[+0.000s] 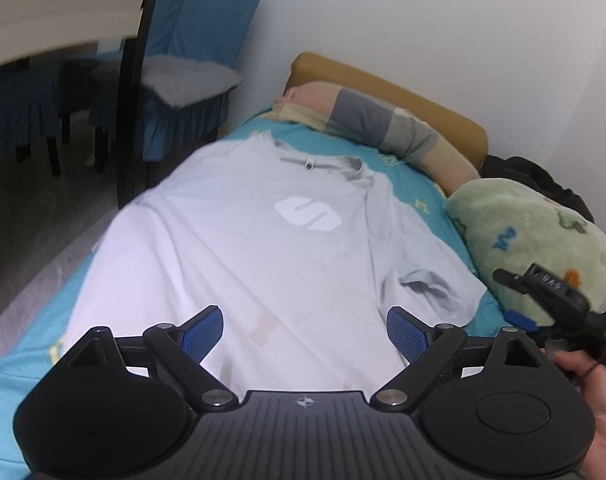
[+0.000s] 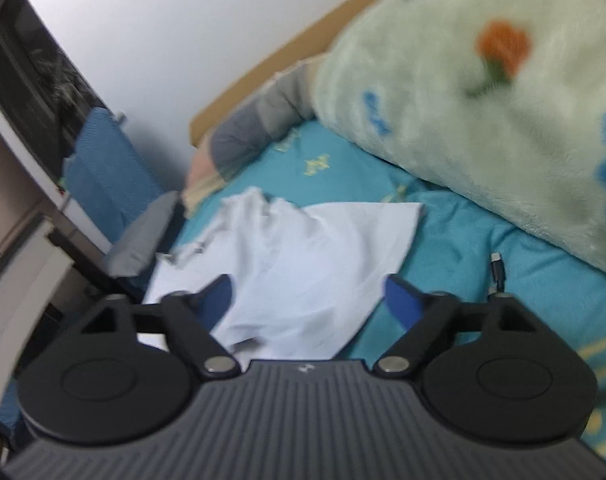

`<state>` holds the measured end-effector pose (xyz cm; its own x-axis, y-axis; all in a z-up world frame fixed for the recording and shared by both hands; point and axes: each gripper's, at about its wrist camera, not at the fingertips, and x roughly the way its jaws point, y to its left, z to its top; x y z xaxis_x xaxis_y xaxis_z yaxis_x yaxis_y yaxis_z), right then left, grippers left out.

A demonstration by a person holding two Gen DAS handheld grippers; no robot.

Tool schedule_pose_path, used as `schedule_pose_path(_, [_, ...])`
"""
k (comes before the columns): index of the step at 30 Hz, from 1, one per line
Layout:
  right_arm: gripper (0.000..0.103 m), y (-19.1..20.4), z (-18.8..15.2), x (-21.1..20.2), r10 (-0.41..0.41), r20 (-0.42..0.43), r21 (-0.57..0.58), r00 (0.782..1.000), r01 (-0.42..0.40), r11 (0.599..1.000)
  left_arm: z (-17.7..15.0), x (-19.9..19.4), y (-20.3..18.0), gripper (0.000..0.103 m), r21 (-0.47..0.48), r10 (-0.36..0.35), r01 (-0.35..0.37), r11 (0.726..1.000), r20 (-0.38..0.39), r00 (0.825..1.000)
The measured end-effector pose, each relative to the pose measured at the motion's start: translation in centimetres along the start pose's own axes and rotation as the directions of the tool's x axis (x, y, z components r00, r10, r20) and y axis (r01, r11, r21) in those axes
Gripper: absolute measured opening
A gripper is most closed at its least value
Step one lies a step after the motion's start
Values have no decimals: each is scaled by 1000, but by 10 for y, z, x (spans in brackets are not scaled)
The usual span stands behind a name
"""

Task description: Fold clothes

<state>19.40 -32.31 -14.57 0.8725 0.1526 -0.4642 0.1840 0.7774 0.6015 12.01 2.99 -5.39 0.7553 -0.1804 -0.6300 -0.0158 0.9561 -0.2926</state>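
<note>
Pale shirt on a turquoise bed

The white cotton T-shirt [image 1: 239, 248] bears a white slanted logo; the teal bedsheet [image 2: 455, 256] carries yellow motifs; the fluffy mint-green blanket [image 2: 483, 112] shows blue and orange prints.

A white wall [image 1: 423, 20] stands behind the bed [image 1: 407, 172], which has a teal sheet and a tan headboard [image 1: 443, 112]. Left of the bed are a chair [image 1: 191, 64] with blue cover and grey cushion, a table [image 1: 63, 4], and a grey floor [image 1: 43, 240].
</note>
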Motion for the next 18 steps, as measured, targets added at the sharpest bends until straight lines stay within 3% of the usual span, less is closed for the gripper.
schedule_pose_path(3, [81, -23, 1, 38, -41, -27, 32, 999, 42, 999, 4, 22, 4, 91, -39, -14, 13, 999, -11, 1000])
schedule_pose_path(7, [72, -28, 5, 77, -18, 8, -39, 1000, 19, 999, 9, 44, 10, 91, -56, -30, 30, 998, 8, 1000])
schedule_pose_path(8, [58, -25, 9, 84, -9, 14, -62, 1000, 10, 998, 9, 48, 11, 91, -59, -27, 27, 998, 11, 1000])
schedule_pose_path(9, [34, -19, 13, 89, -5, 19, -97, 1000, 7, 995, 10, 53, 12, 90, -67, -27, 27, 997, 9, 1000])
schedule_pose_path(11, [14, -1, 19, 94, 1, 44, -194, 999, 8, 981, 10, 60, 16, 90, -93, -36, 36, 995, 3, 999])
schedule_pose_path(15, [9, 40, 36, 84, 34, 161, -359, 986, 26, 933, 12, 67, 19, 90, -123, -42, 42, 991, 8, 999])
schedule_pose_path(18, [8, 64, 61, 70, 11, 278, -481, 961, 129, 867, 12, 63, 14, 89, -83, -13, 15, 996, 30, 999])
